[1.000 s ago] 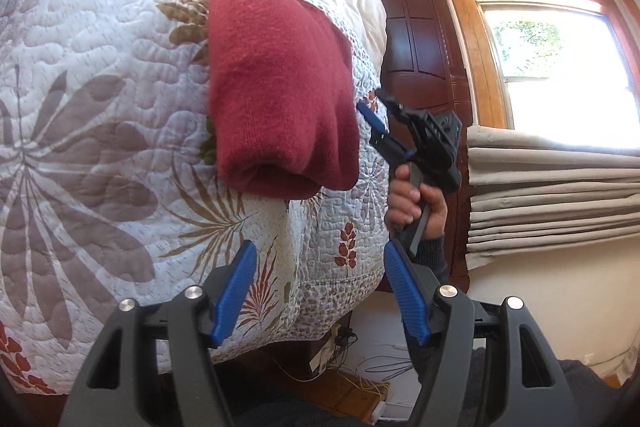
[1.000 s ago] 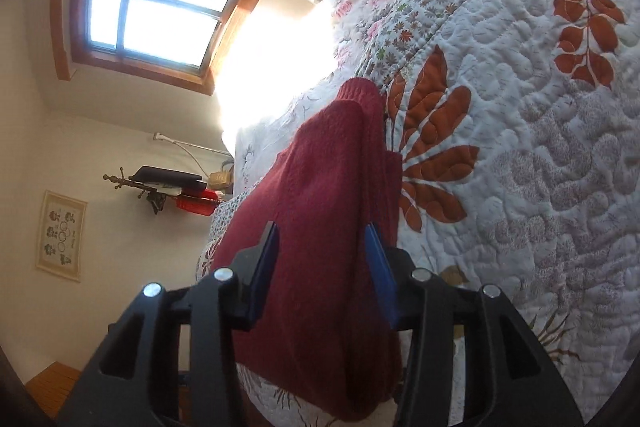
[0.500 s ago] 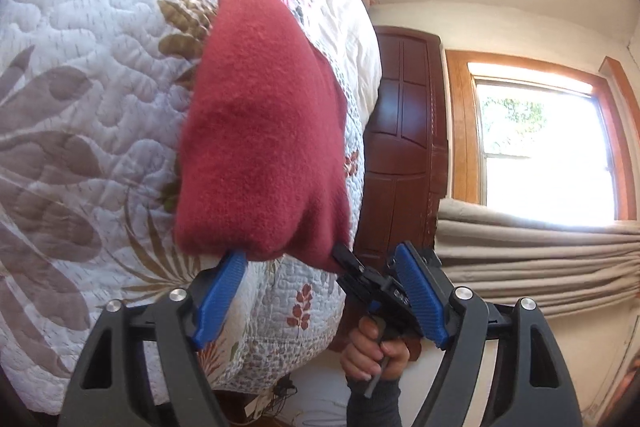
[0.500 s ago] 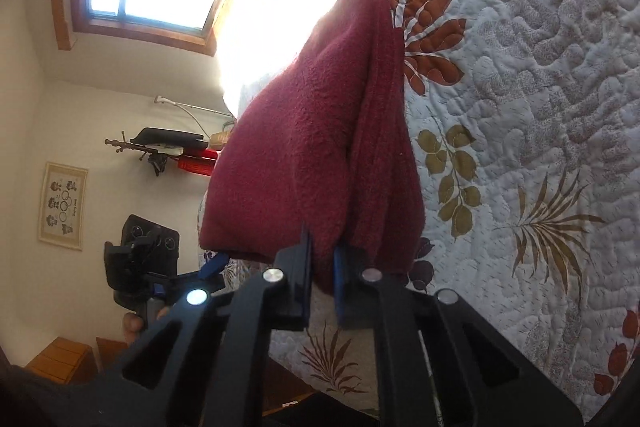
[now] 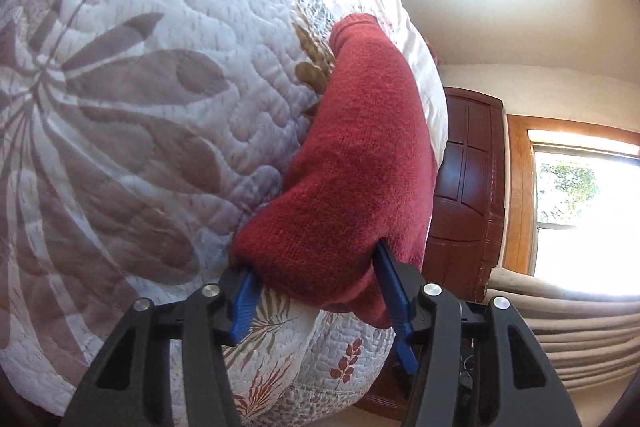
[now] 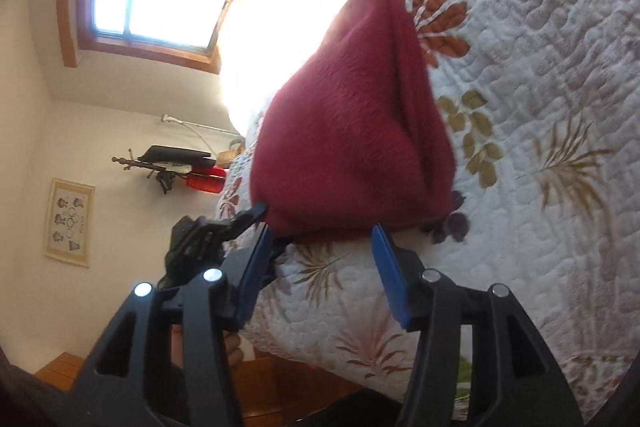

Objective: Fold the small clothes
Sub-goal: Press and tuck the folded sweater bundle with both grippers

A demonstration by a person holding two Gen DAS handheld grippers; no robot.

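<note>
Sweater, red, bunched at bed edge; left tongs and right tongs both gape around its near end, gripping nothing — risks sliding off.

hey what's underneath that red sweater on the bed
The red sweater lies on a white quilt printed with leaves and flowers. The quilt shows all around it. What lies directly beneath the folded sweater is covered, so anything tucked there cannot be seen.

Bedroom around a quilted bed

A leaf-patterned quilt spreads ahead of the claws; a dark wooden door and window stand right, a framed picture hangs far left.
</note>
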